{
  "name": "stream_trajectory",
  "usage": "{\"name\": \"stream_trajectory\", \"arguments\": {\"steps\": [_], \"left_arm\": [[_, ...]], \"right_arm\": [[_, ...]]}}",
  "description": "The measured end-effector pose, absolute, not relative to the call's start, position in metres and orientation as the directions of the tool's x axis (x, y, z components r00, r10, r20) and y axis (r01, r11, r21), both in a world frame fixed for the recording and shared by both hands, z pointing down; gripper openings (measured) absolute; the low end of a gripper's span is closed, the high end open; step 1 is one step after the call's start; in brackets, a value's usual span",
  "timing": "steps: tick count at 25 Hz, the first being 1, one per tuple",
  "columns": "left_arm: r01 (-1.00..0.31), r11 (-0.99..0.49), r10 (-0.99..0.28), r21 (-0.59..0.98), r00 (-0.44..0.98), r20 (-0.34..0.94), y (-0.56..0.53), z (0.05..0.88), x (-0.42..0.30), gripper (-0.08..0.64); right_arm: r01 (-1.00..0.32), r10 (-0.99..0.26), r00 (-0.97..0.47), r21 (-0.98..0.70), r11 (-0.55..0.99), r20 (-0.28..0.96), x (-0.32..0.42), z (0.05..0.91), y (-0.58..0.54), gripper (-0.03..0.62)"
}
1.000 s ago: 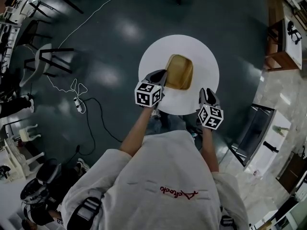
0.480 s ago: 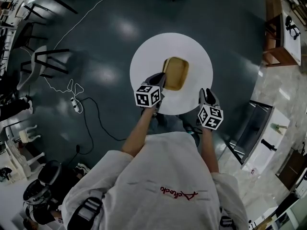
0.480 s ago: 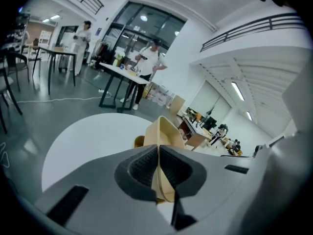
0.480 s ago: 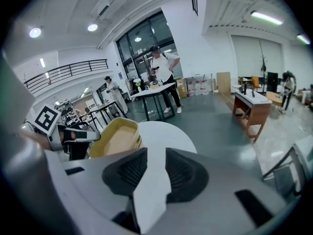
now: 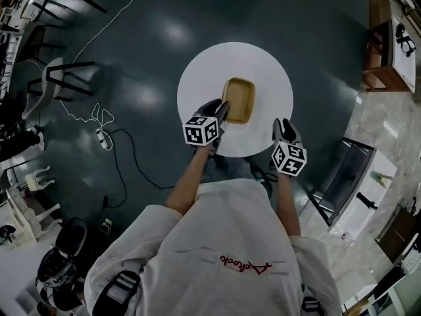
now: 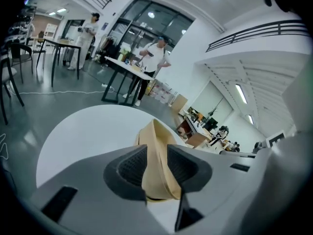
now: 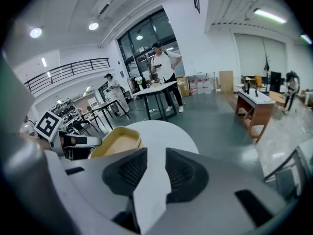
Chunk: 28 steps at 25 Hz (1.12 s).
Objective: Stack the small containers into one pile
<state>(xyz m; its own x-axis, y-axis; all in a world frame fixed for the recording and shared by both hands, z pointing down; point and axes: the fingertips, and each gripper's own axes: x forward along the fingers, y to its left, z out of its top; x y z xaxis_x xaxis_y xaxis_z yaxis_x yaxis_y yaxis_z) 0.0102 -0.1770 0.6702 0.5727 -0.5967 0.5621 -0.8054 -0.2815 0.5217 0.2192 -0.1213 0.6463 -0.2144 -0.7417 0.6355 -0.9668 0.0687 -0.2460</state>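
A tan rectangular container (image 5: 238, 101) rests flat on the round white table (image 5: 263, 64); a doubled rim in the right gripper view (image 7: 117, 143) suggests nested ones. My left gripper (image 5: 219, 110) is at its near left edge. In the left gripper view the container's wall (image 6: 152, 136) stands between the jaws (image 6: 156, 156), which have just been opening and no longer clamp it. My right gripper (image 5: 283, 127) hovers over the table's near right edge, open, with only white tabletop showing between its pads (image 7: 128, 170).
Dark floor surrounds the small table. A white cable (image 5: 99, 120) and chairs (image 5: 62, 78) lie to the left, a wooden desk (image 5: 388, 51) to the right. People stand at tables (image 7: 156, 89) in the background.
The container, held tilted and raised a second ago, has come down flat on the table. The left gripper sank with it and its jaws have spread.
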Motion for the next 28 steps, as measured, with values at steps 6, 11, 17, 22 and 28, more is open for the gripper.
{"name": "stream_trajectory", "arguments": {"steps": [6, 11, 17, 22, 28], "left_arm": [[-0.834, -0.312, -0.607, 0.455, 0.544, 0.579, -0.18, 0.668, -0.004, 0.144], [-0.84, -0.325, -0.585, 0.434, 0.539, 0.606, -0.183, 0.677, -0.005, 0.102], [-0.84, -0.341, -0.575, 0.422, 0.541, 0.613, -0.185, 0.684, -0.004, 0.061], [-0.84, -0.359, -0.583, 0.408, 0.543, 0.605, -0.182, 0.678, -0.009, 0.06], [-0.819, -0.429, -0.585, 0.381, 0.573, 0.573, -0.18, 0.656, -0.018, 0.027]], "right_arm": [[-0.966, -0.738, -0.221, -0.247, 0.076, 0.637, 0.211, 0.647, -0.121, 0.124], [-0.965, -0.733, -0.226, -0.248, 0.08, 0.642, 0.206, 0.648, -0.117, 0.124], [-0.967, -0.731, -0.219, -0.243, 0.075, 0.646, 0.21, 0.65, -0.117, 0.124], [-0.966, -0.733, -0.224, -0.246, 0.08, 0.642, 0.212, 0.649, -0.12, 0.124], [-0.97, -0.747, -0.224, -0.217, 0.109, 0.626, 0.195, 0.639, -0.122, 0.074]]}}
